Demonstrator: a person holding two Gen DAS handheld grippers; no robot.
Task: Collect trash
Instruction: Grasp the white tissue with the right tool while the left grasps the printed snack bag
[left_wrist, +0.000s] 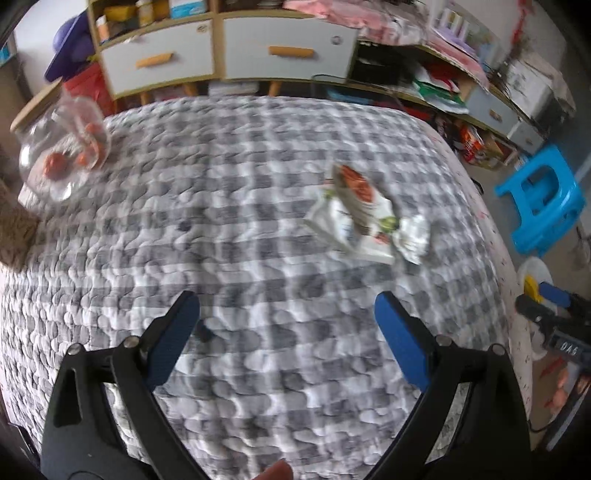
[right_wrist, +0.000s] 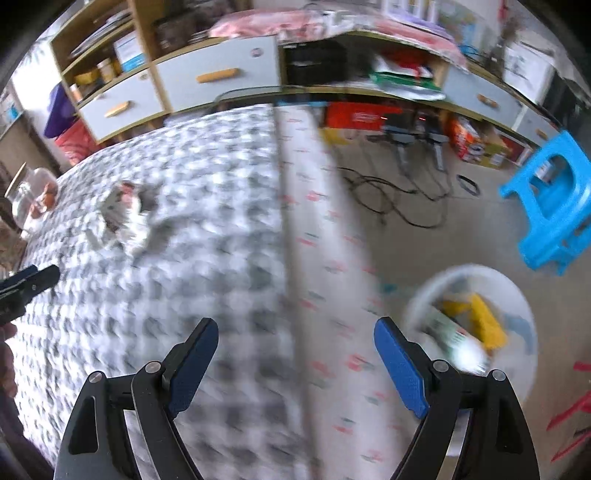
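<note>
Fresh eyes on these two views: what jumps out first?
The grey-checked quilt fills most of both views, with crumpled wrappers lying on its right part. A glass jar with orange contents lies tipped at the far left edge. On the floor beside the bed, a white bin holds yellow trash, a blue stool beyond it.

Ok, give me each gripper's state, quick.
Left gripper: open, holding nothing.
Right gripper: open, holding nothing.

Soft, even daylight; both fisheye views bend at dark edges, the right wrist view motion-blurred.
</note>
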